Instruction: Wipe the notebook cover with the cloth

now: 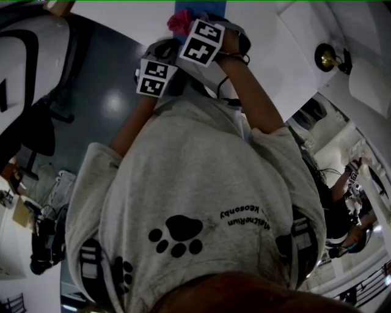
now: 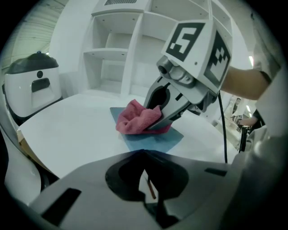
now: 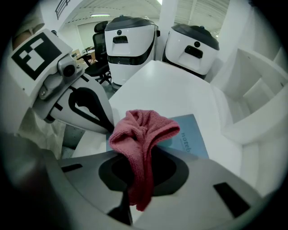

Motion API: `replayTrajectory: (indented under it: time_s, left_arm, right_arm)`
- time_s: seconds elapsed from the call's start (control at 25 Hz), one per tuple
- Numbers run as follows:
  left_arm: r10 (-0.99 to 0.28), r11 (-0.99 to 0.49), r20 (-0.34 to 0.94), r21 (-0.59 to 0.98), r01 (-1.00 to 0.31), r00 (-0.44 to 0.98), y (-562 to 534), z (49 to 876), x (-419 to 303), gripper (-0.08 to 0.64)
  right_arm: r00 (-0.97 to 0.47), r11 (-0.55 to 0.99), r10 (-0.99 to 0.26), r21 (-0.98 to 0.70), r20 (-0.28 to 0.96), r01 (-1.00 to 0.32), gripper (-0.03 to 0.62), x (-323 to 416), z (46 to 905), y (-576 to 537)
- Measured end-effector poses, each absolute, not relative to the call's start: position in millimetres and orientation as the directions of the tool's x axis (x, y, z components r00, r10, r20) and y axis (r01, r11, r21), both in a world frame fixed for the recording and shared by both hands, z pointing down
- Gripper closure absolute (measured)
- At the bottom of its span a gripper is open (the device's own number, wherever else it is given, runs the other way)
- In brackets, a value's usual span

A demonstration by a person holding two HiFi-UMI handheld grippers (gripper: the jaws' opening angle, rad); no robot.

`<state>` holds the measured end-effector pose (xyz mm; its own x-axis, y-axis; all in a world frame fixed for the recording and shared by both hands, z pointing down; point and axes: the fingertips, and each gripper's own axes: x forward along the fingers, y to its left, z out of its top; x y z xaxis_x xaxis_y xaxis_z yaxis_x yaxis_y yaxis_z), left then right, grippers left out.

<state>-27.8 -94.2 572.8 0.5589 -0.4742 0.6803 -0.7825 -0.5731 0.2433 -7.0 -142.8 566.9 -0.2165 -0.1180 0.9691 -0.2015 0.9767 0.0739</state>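
Observation:
A blue notebook (image 2: 155, 140) (image 3: 188, 137) lies flat on the white table (image 2: 72, 130). My right gripper (image 2: 156, 122) is shut on a crumpled pink cloth (image 2: 134, 119) (image 3: 143, 134) and holds it down on the notebook's cover. Part of the cloth hangs back between that gripper's jaws. My left gripper (image 3: 108, 127) hovers just to the notebook's left near the table's edge, its jaws together with nothing in them. In the head view both marker cubes sit at the top, with the cloth (image 1: 179, 22) and a strip of notebook (image 1: 201, 6) beyond them; my grey shirt hides the rest.
Two white rounded machines (image 3: 129, 40) (image 3: 194, 45) stand past the table's far edge, and a third (image 2: 32, 85) stands at its left. White shelving (image 2: 118, 54) rises behind the table. A black office chair (image 3: 98, 63) stands on the floor.

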Motion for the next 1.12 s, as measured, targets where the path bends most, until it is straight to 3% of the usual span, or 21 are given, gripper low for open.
replayTrajectory:
  time_s: [1.12]
  left_arm:
    - [-0.463,-0.583,0.689,0.237,-0.777,0.557,-79,576,-33,0.548]
  right_arm:
    - [-0.015,0.851,-0.167,0.136,0.986,-0.507,0.523,149,559,-123]
